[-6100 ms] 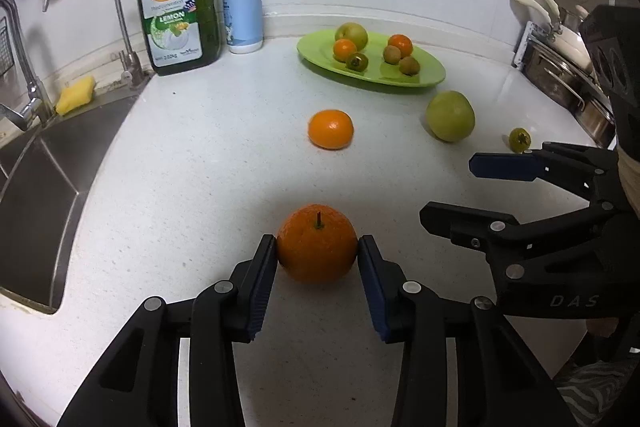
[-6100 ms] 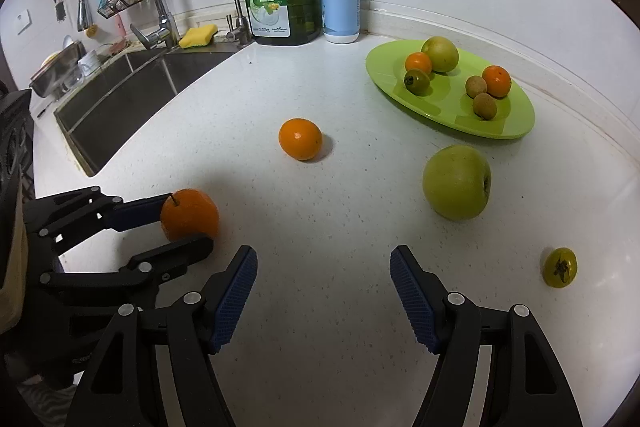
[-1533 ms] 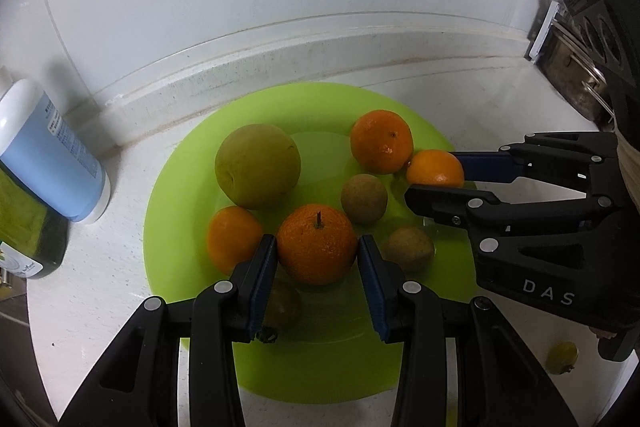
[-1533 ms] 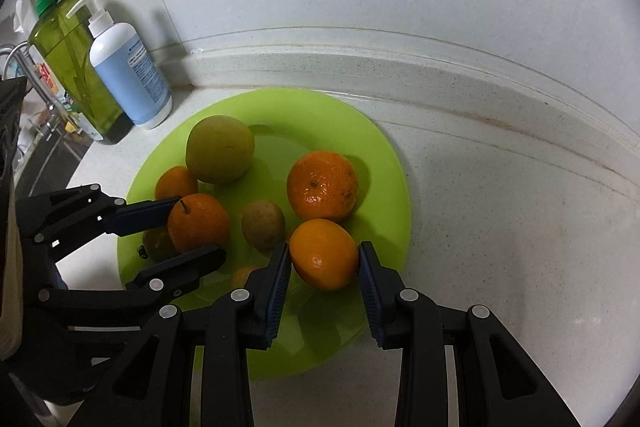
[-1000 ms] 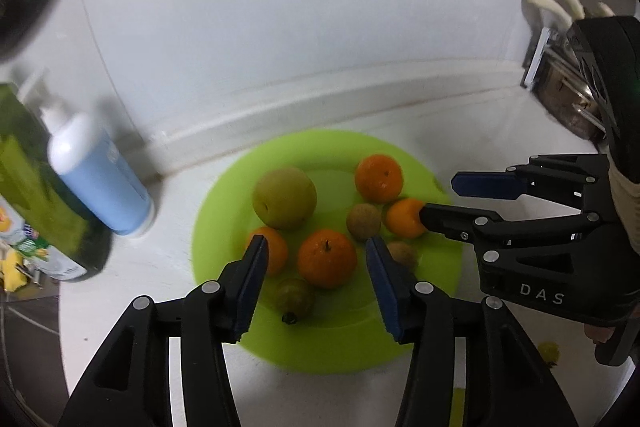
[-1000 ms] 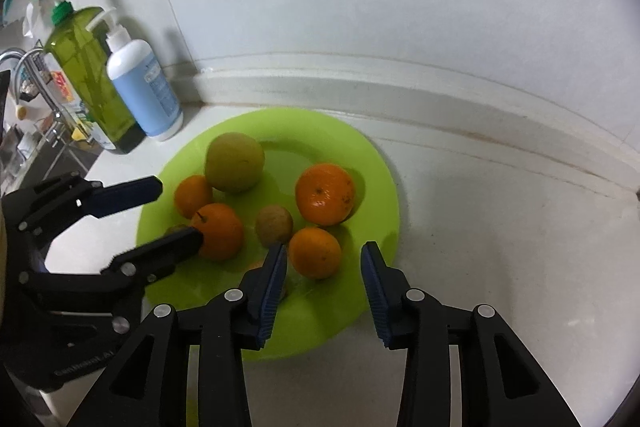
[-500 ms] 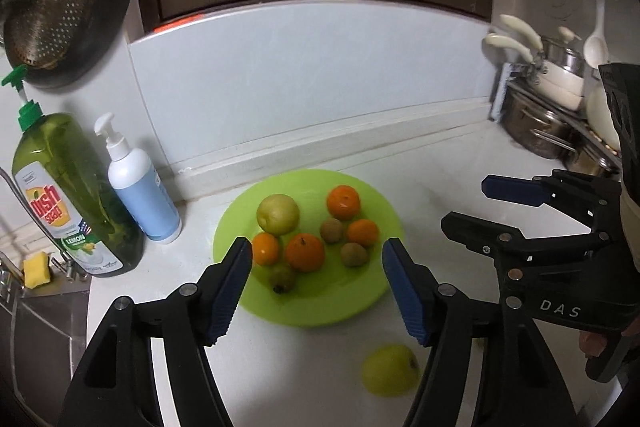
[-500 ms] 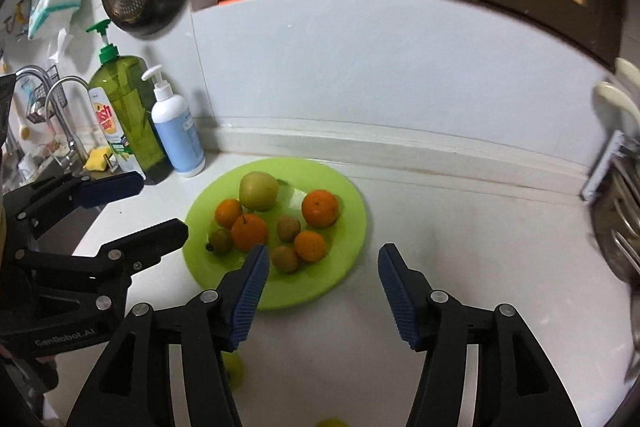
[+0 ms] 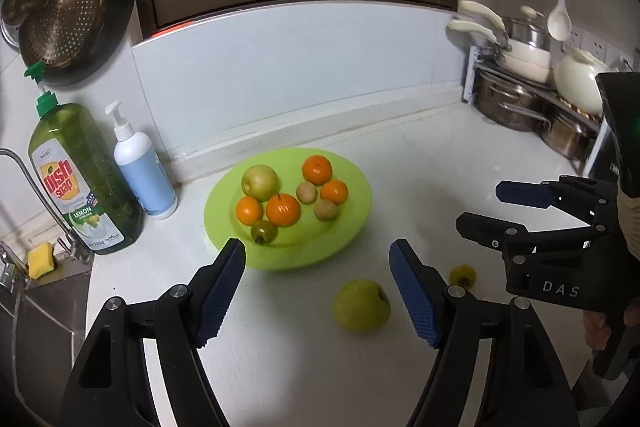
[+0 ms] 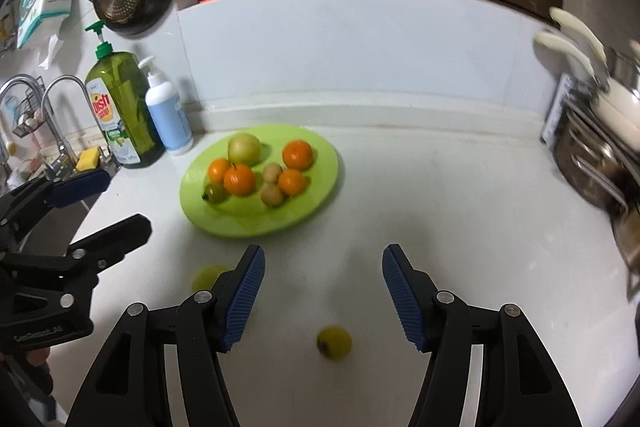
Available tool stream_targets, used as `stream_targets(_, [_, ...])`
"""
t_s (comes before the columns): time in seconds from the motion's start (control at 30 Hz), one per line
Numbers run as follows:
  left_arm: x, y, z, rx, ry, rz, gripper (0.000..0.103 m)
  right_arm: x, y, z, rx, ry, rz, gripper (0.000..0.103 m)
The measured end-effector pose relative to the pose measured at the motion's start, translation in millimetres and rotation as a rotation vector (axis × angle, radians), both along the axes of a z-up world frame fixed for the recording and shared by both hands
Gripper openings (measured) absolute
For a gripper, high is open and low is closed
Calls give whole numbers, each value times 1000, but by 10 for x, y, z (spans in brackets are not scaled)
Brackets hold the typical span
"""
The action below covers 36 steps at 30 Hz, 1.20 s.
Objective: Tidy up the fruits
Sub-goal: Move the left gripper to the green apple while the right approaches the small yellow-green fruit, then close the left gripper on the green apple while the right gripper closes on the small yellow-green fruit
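On the round lime-green plastic plate (image 9: 344,243), both oranges I carried over now sit released; left gripper (image 9: 318,291) and right gripper (image 10: 322,291) have just opened, nothing between them. Still loose on the near counter: big green apple (image 9: 362,305), small yellow-green fruit (image 10: 334,342).

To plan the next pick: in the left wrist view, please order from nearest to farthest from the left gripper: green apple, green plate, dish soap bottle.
From the left gripper:
1. Green apple, on the counter between its fingers.
2. Green plate, just ahead.
3. Dish soap bottle, far left, beside the sink.
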State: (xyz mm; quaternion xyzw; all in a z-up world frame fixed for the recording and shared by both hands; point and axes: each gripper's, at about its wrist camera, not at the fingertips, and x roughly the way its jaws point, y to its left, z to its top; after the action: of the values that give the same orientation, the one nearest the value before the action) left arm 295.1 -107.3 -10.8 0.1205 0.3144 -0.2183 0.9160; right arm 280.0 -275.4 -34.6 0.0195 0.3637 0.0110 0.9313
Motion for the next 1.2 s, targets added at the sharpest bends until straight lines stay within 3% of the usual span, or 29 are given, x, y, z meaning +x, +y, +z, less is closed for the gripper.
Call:
stream_targets(0.4, [-101,-104,-383,34,65,-68,74,-258,-96,-382,14,103,-65,62])
stream_targets(0.87, [16,-241,-822,83,99,-113,74,-231,-115,-717,38,176,-75,61])
stream_targets(1.2, [174,-365,-891,79,122,-132,70,-108,-135,-779,51,185,-89,52])
